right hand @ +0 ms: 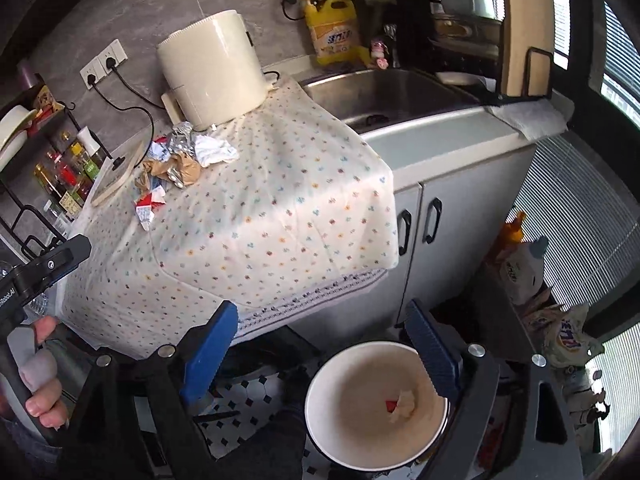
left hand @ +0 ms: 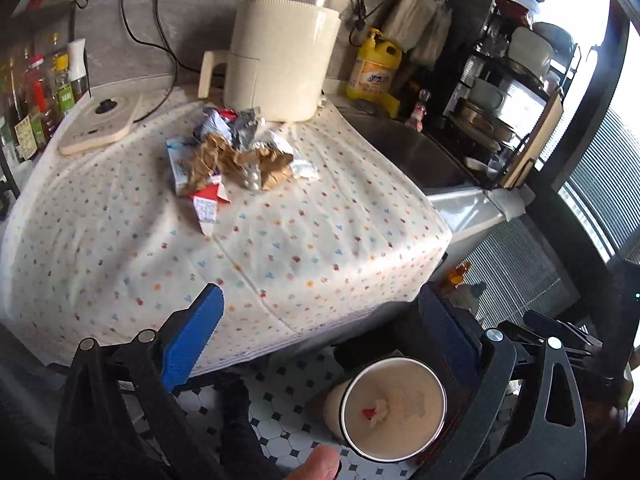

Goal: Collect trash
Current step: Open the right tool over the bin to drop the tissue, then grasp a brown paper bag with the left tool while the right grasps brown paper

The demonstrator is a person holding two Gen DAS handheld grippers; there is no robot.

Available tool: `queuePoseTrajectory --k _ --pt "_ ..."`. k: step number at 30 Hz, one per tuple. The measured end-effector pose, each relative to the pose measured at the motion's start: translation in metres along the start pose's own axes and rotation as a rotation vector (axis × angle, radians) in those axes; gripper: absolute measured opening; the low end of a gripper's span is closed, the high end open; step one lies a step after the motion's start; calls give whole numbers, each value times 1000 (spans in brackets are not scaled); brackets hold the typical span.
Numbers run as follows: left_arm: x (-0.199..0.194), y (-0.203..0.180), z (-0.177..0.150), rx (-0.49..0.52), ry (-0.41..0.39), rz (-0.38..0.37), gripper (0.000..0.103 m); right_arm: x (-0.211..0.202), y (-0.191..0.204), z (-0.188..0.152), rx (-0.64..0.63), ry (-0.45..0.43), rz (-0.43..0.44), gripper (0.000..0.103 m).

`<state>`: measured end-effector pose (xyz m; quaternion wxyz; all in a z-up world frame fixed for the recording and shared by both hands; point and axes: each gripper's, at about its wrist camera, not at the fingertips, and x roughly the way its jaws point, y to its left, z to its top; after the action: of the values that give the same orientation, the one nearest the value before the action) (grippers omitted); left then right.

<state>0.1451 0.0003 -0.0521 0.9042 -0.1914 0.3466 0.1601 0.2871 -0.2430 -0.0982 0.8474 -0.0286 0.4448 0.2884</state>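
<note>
A heap of crumpled trash (left hand: 232, 152) lies on the dotted tablecloth (left hand: 280, 240): brown paper, foil, white wrappers and a red-and-white carton. The same heap of trash (right hand: 176, 160) shows far off in the right wrist view. On the tiled floor in front of the table stands a white bin (left hand: 416, 392) with a black rim, a crumpled scrap (left hand: 378, 410) at its bottom. My left gripper (left hand: 320, 296) hangs open over the table's front edge, nothing between its blue fingers. My right gripper (right hand: 320, 306) is open and empty above the bin (right hand: 352, 400).
A cream air fryer (left hand: 276, 60) stands at the back of the table, a flat cream base (left hand: 100, 120) to its left. Sauce bottles (left hand: 40, 100) line the left edge. A steel sink (right hand: 380, 92), a yellow detergent bottle (right hand: 334, 32) and grey cabinet doors (right hand: 440, 240) lie to the right.
</note>
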Motion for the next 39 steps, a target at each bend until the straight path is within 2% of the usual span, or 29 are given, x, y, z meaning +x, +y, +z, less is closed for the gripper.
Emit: queuePoseTrajectory --k 4,9,14,21,24,28,34,36,38,39 --pt "-15 19 18 -32 -33 11 97 4 32 23 -52 -77 22 96" --pt "-30 44 29 -42 -85 12 97 13 73 42 -114 -132 30 95" --pt "-39 76 40 -96 -127 -8 97 26 109 54 -155 -169 5 95" --pt "-42 118 51 -74 -189 -22 97 40 147 67 -173 -217 28 95" --pt "-34 132 55 -66 -187 -25 97 50 161 70 -196 -197 30 95" --pt "-15 150 55 -89 -165 -65 97 62 174 72 -222 -191 15 95" --pt "20 166 62 -69 -137 -88 97 83 176 81 -190 -165 -13 95" --pt "36 170 69 -66 -112 -107 93 89 177 85 -177 -168 -36 95" --pt "54 175 76 -71 -79 -129 79 94 177 89 -163 -169 -48 95" --pt "63 178 80 -71 -62 -124 76 97 177 92 -159 -166 -50 95"
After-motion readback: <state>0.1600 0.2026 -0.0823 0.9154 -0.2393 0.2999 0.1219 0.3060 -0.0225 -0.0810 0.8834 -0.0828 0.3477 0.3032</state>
